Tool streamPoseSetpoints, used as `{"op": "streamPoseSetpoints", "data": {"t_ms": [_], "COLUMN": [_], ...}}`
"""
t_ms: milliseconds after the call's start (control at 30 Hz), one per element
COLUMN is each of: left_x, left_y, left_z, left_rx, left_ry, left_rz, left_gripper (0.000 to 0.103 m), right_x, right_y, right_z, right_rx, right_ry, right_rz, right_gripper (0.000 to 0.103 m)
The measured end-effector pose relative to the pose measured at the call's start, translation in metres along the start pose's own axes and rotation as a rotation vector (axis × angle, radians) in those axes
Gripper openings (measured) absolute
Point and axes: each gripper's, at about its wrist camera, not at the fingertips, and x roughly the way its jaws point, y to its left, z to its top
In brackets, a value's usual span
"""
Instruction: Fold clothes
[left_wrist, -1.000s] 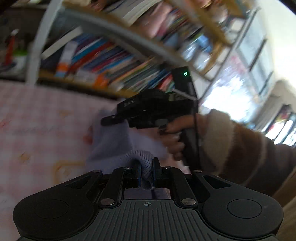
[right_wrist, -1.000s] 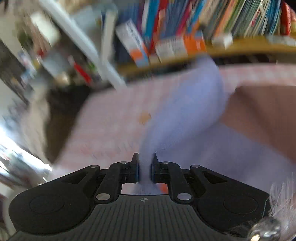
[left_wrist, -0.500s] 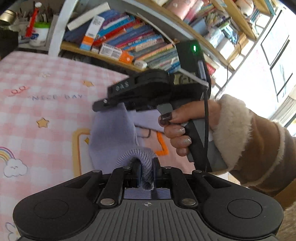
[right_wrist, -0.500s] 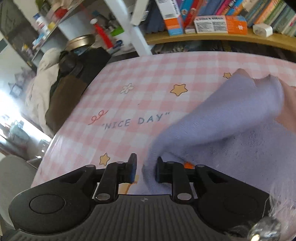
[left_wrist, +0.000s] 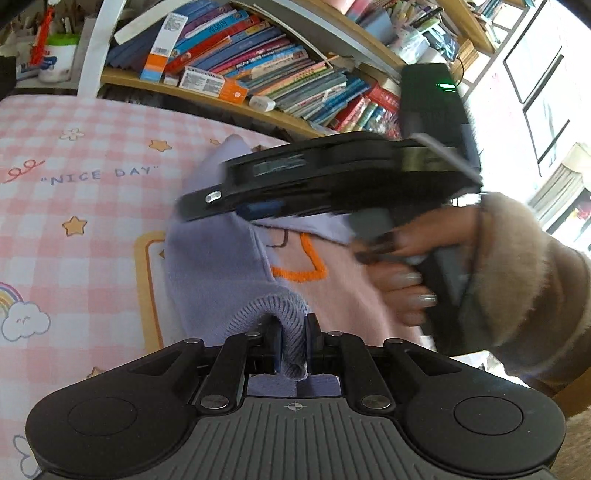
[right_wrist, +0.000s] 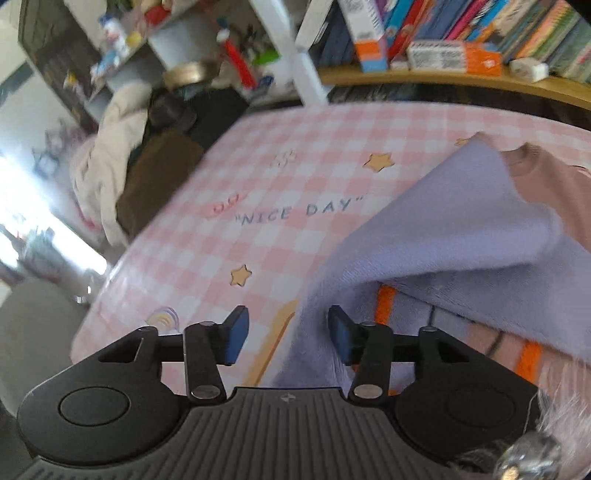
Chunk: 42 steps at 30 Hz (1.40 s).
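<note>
The lavender and pink knit sweater with orange stitching (left_wrist: 229, 266) lies on the table covered by a pink-and-white checked cloth printed with stars and "NICE DAY" (left_wrist: 74, 192), toward the cloth's right side as the left wrist camera sees it. The left gripper (left_wrist: 291, 347) has its fingers (left_wrist: 275, 349) closed on the sweater's ribbed lavender cuff (left_wrist: 273, 314), which bulges up between them. The right gripper (right_wrist: 286, 334) has its fingers (right_wrist: 236, 330) spread wide apart, gripping nothing; a lavender fold of the sweater (right_wrist: 424, 229) lies partly between them, close to the right finger (contact is too blurred to judge). In the left view the right gripper (left_wrist: 325, 181) crosses above the sweater, held by a hand with dark painted nails in a fuzzy brown sleeve (left_wrist: 417, 269). Behind the table runs a wooden shelf of colourful books (left_wrist: 266, 70).
</note>
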Motion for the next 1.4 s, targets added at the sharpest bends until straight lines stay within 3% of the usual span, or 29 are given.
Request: {"op": "streamPoseSetpoints", "data": {"t_ms": [200, 500, 600, 667, 733, 867, 1000, 1100, 1167, 1233, 1400], "left_x": [-0.017, -0.029, -0.036, -0.045, -0.053, -0.065, -0.063, -0.041, -0.023, -0.004, 0.04], "left_y": [0.012, 0.03, 0.033, 0.035, 0.037, 0.04, 0.034, 0.008, -0.007, -0.013, -0.016], "left_z": [-0.009, -0.022, -0.024, -0.025, -0.025, -0.019, -0.004, 0.015, 0.022, 0.025, 0.021], "left_rx": [0.008, 0.073, 0.091, 0.101, 0.111, 0.116, 0.102, 0.147, 0.178, 0.171, 0.116], "left_ry": [-0.013, 0.014, 0.002, -0.01, -0.012, -0.004, -0.071, -0.079, -0.075, -0.064, -0.007], "left_rz": [-0.032, -0.064, -0.066, -0.057, -0.042, -0.045, -0.029, 0.012, 0.081, 0.157, 0.336], "left_gripper": [0.011, 0.018, 0.024, 0.034, 0.053, 0.057, 0.063, 0.063, 0.063, 0.063, 0.06], "right_x": [-0.05, -0.105, -0.119, -0.124, -0.127, -0.125, -0.122, -0.12, -0.119, -0.121, -0.13], "right_y": [-0.008, -0.039, -0.049, -0.056, -0.063, -0.078, -0.09, -0.102, -0.107, -0.111, -0.135], "right_z": [-0.036, -0.1, -0.117, -0.126, -0.133, -0.145, -0.148, -0.149, -0.147, -0.145, -0.139], "right_rx": [0.084, 0.269, 0.317, 0.329, 0.328, 0.322, 0.311, 0.305, 0.288, 0.263, 0.198], "right_ry": [-0.094, -0.165, -0.178, -0.169, -0.15, -0.105, -0.081, -0.056, -0.056, -0.058, -0.075], "right_rz": [-0.132, -0.389, -0.484, -0.564, -0.65, -0.755, -0.776, -0.744, -0.701, -0.67, -0.661], "right_gripper": [0.058, 0.059, 0.059, 0.059, 0.059, 0.054, 0.05, 0.039, 0.025, 0.018, 0.013]}}
